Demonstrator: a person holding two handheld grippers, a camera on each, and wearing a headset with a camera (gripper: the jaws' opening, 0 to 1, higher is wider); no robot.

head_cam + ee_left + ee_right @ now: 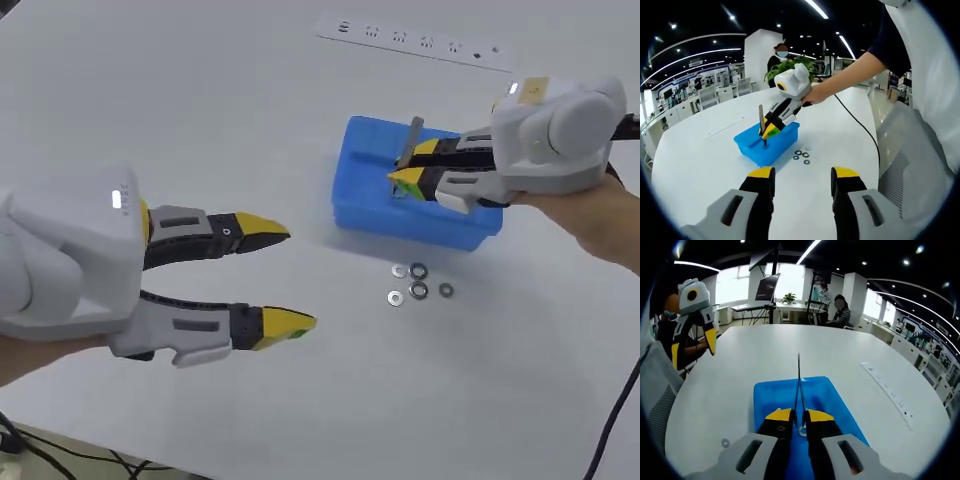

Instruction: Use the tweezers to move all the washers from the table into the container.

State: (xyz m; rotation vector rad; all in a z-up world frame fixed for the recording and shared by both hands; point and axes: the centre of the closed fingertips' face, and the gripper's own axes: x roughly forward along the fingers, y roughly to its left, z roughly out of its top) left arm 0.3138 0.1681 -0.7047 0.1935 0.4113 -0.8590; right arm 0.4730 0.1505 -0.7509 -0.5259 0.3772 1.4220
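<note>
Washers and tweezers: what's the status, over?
Right hand-held gripper shut on tweezers over blue container. Left hand-held gripper open, holding nothing. Five washers on table beside container. Nothing blocking them.

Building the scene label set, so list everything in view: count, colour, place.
table: 1, white, under everything
container: 1, blue, mid-table
washers: 5, silver, loose on the table just in front of the container
tweezers: 1, grey metal, in the right gripper, tips down in the container
power strip: 1, white, far part of the table
cable: 1, black, right side
chair: 1, grey mesh, beside the table
plant: 1, green, behind the table
left gripper: 1, white with yellow tips, open, over bare table
right gripper: 1, same colours, shut on the tweezers, over the container
hand: 1, holding the right gripper
</note>
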